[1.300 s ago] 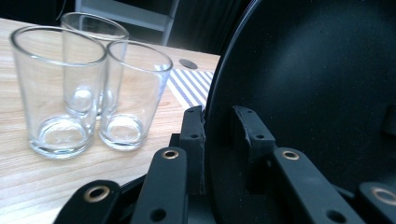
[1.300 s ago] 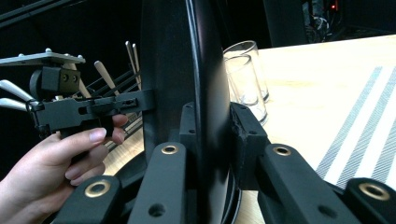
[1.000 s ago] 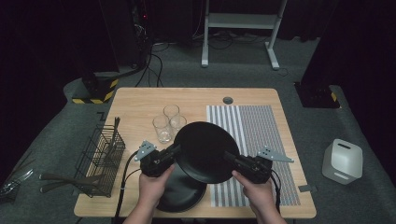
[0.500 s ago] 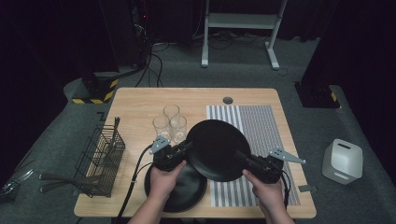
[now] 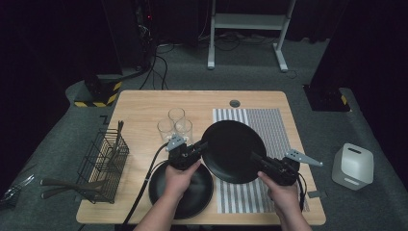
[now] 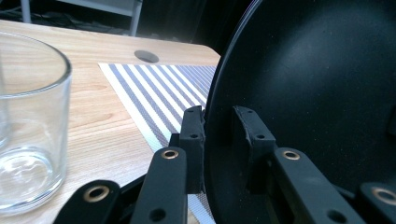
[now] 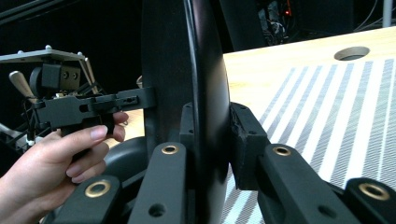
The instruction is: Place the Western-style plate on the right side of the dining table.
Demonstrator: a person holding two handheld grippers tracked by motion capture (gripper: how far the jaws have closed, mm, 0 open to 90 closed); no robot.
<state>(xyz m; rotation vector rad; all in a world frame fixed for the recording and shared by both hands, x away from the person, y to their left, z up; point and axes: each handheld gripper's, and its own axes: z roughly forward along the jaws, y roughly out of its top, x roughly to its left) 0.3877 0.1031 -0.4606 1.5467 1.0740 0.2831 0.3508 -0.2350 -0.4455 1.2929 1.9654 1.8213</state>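
I hold a black plate [image 5: 233, 150] in the air over the striped mat [image 5: 269, 122], one gripper on each side. My left gripper [image 5: 202, 146] is shut on its left rim and my right gripper [image 5: 255, 158] on its near-right rim. In the left gripper view the jaws [image 6: 219, 140] straddle the plate's edge [image 6: 317, 93]. In the right gripper view the jaws [image 7: 210, 135] clamp the plate [image 7: 168, 56] edge-on. A second black plate [image 5: 182, 188] lies on the table under my left hand.
Three glasses [image 5: 175, 126] stand close to the left gripper, one large in the left gripper view [image 6: 28, 126]. A wire basket [image 5: 103, 163] sits at the table's left edge. Wooden utensils [image 5: 62, 187] lie beside it. A white box [image 5: 353, 166] stands on the floor to the right.
Both hands have carried the held plate to the right, off the lower plate and over the striped mat. The lower plate is now mostly uncovered.
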